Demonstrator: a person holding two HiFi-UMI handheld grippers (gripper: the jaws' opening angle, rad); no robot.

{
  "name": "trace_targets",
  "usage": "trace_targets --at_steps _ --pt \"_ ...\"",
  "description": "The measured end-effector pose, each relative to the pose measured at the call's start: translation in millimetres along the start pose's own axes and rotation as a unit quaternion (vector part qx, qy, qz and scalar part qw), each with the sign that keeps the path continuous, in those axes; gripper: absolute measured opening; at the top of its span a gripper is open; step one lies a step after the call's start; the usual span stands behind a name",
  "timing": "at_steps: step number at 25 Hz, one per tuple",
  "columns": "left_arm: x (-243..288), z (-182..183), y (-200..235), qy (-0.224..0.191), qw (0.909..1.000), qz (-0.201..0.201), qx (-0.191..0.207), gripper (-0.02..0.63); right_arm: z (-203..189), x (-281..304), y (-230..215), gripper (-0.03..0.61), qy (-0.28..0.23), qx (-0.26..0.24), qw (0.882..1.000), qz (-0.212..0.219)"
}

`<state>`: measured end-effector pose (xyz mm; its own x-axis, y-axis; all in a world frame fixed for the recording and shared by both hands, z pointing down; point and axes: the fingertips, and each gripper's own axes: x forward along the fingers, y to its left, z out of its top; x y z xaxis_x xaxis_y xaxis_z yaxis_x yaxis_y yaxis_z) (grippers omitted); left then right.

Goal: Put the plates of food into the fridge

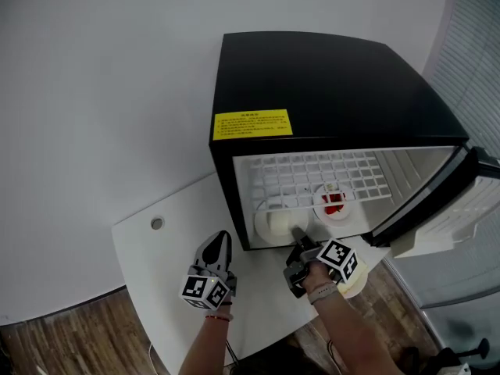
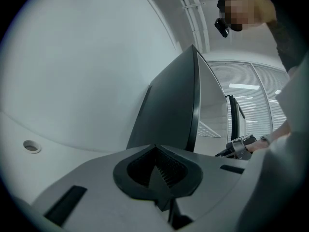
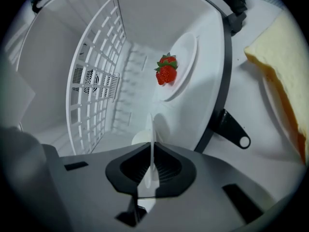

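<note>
a white plate [image 1: 275, 225], pinched by its thin rim in the right gripper [image 3: 152, 149] at the fridge [image 1: 312, 76] mouth, could be tipped or knocked into the strawberry plate [image 3: 188, 47] inside; no support is given by the left gripper [image 2: 154, 151], pressed together and empty.

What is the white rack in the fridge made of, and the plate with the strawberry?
The rack looks like metal wire with a matte white coating: thin bars joined in a grid. The plate under the strawberry is smooth, plain white and softly shiny. That suggests glazed ceramic, but it could be hard plastic; the look alone cannot settle it.
</note>
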<state>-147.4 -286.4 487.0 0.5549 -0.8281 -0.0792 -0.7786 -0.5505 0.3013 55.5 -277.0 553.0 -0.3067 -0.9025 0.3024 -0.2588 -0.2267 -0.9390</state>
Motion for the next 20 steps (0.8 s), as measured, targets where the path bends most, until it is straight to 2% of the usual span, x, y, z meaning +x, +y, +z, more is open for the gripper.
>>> trace_targets --at_steps 6,11,16,20 --pt "17.1 -5.6 15.4 0.002 1.0000 0.000 0.001 0.008 5.1 11.2 -2.7 0.014 0.003 -0.025 0.999 -0.019" --pt "30.9 -5.3 21.0 0.000 1.0000 -0.005 0.002 0.008 10.7 14.8 1.1 0.015 0.017 -0.090 0.995 -0.038" --pt "35.8 -6.2 25.3 -0.003 1.0000 -0.006 -0.004 0.008 12.1 19.6 3.1 0.023 0.033 -0.175 0.981 -0.072" --pt "34.7 -8.0 26.6 -0.003 1.0000 -0.006 -0.007 0.008 14.2 22.5 3.0 0.046 0.046 -0.249 0.962 -0.102"
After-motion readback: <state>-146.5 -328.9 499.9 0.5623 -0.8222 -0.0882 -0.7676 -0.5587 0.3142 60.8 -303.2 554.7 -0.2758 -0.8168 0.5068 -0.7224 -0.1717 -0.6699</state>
